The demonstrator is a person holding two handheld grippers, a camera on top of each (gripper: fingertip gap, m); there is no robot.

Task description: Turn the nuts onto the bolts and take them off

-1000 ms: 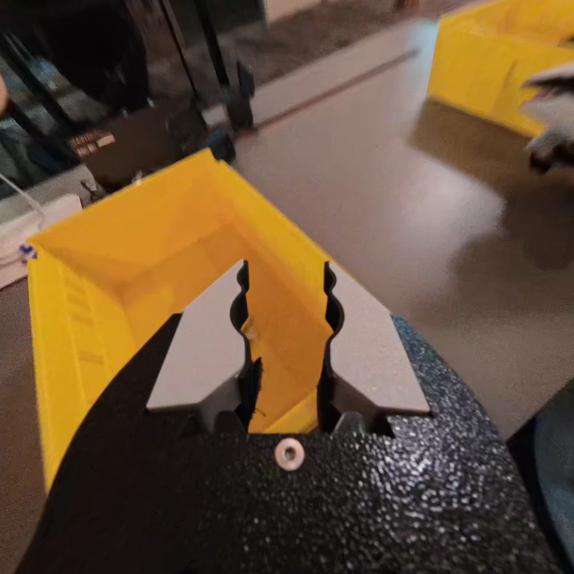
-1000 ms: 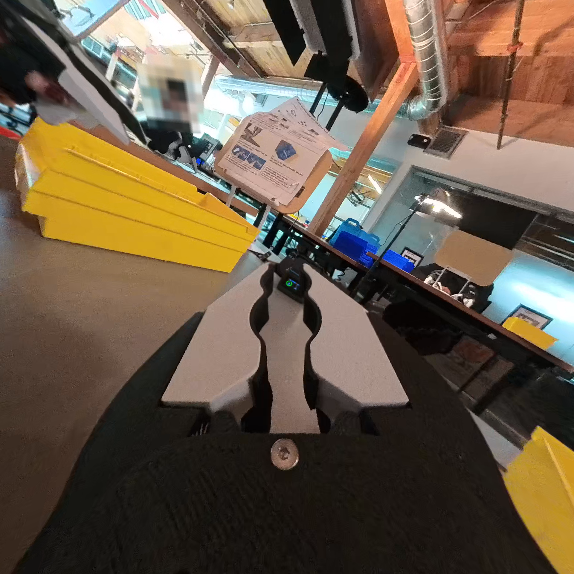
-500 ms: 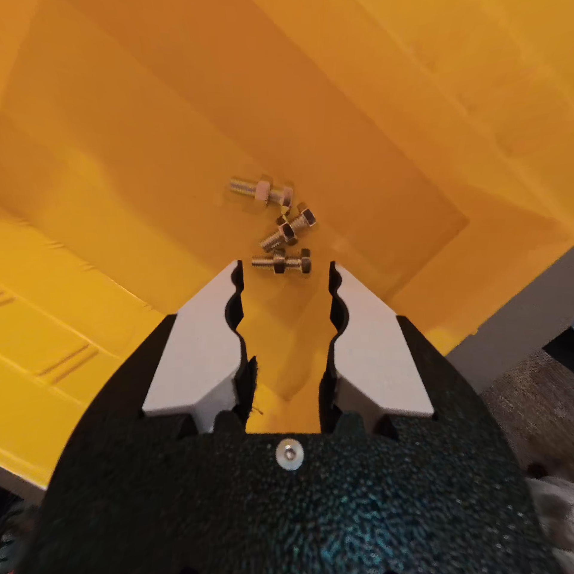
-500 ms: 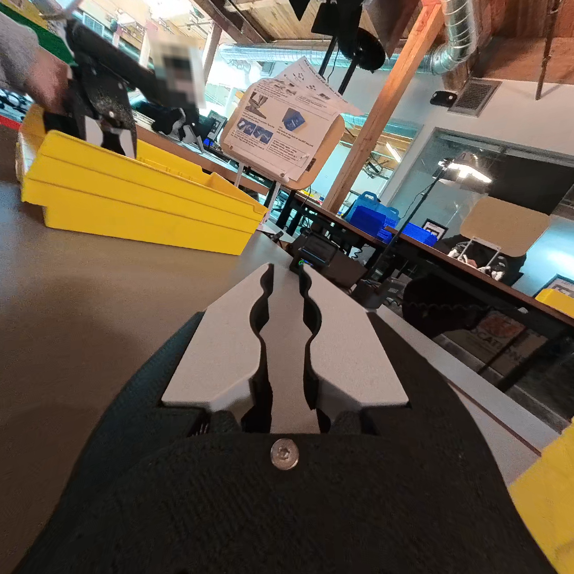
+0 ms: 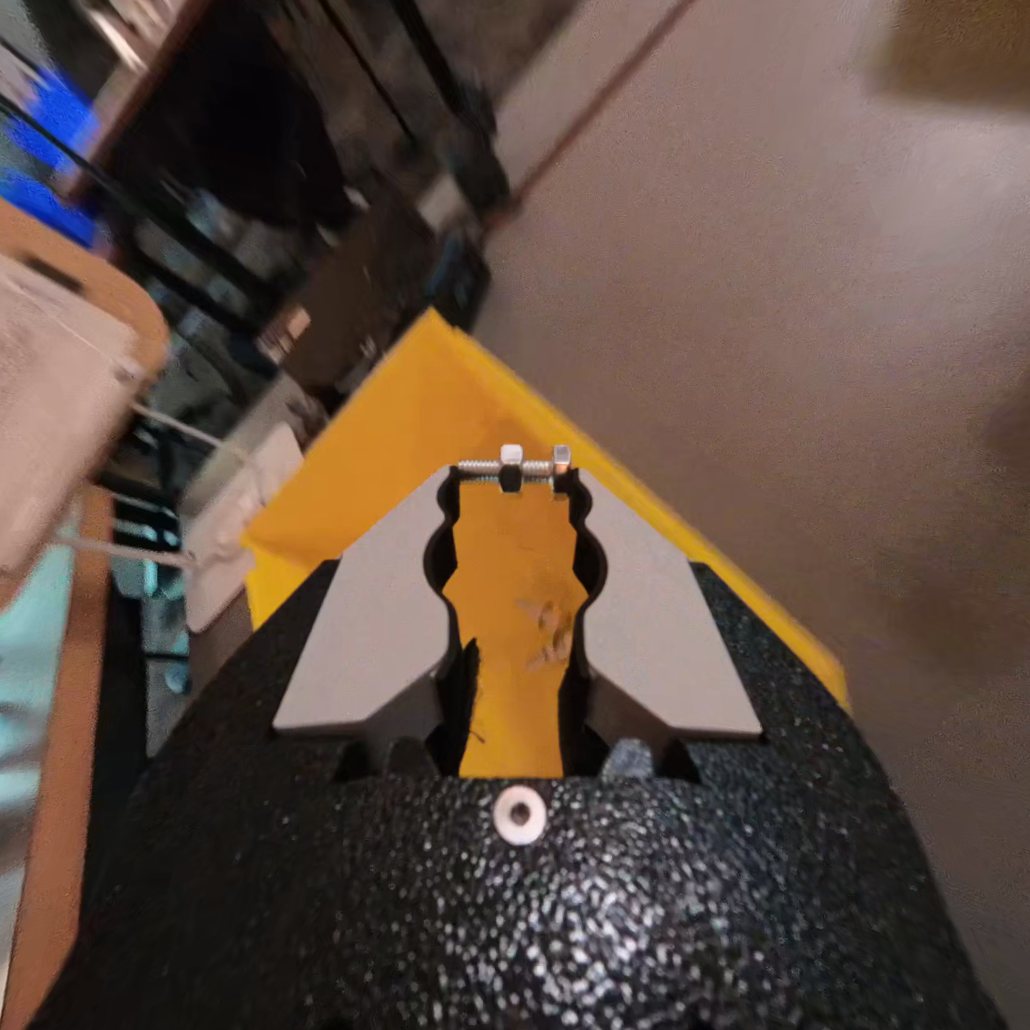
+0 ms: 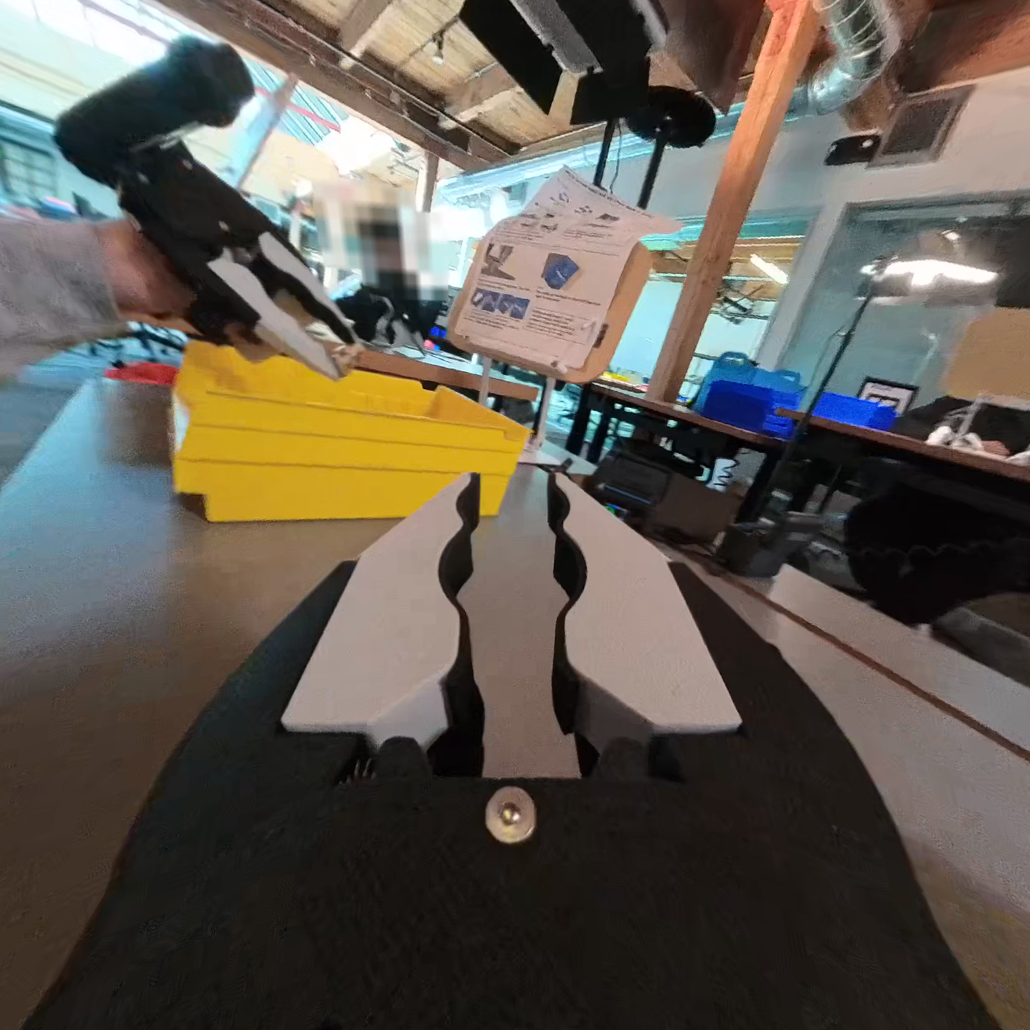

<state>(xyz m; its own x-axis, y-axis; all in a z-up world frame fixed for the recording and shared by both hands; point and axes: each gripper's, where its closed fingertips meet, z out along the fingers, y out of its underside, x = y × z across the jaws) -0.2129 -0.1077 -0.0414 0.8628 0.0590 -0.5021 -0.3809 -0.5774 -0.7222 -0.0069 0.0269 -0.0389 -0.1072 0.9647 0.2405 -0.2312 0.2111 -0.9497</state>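
Note:
My left gripper (image 5: 513,480) is shut on a small steel bolt (image 5: 479,465), held crosswise by its ends between the fingertips. A hex nut (image 5: 510,474) sits mid-thread and the bolt head (image 5: 560,467) is at the right tip. It hovers above the yellow bin (image 5: 390,446), where other bolts (image 5: 549,635) show as a blur on the floor. My right gripper (image 6: 513,485) is open and empty, low over the table. The right wrist view also shows the left gripper (image 6: 334,356) above the yellow bin (image 6: 334,446).
The brown tabletop (image 6: 83,585) stretches between the grippers. A paper sign on a stand (image 6: 552,290) rises behind the bin. The table's far edge (image 6: 836,630) runs to the right, with a wooden post (image 6: 719,223), blue bins (image 6: 741,401) and other desks beyond.
My left gripper went down into the bin, closed on one bolt with its nut and lifted it out above the bin. My right gripper stayed open and nearly still.

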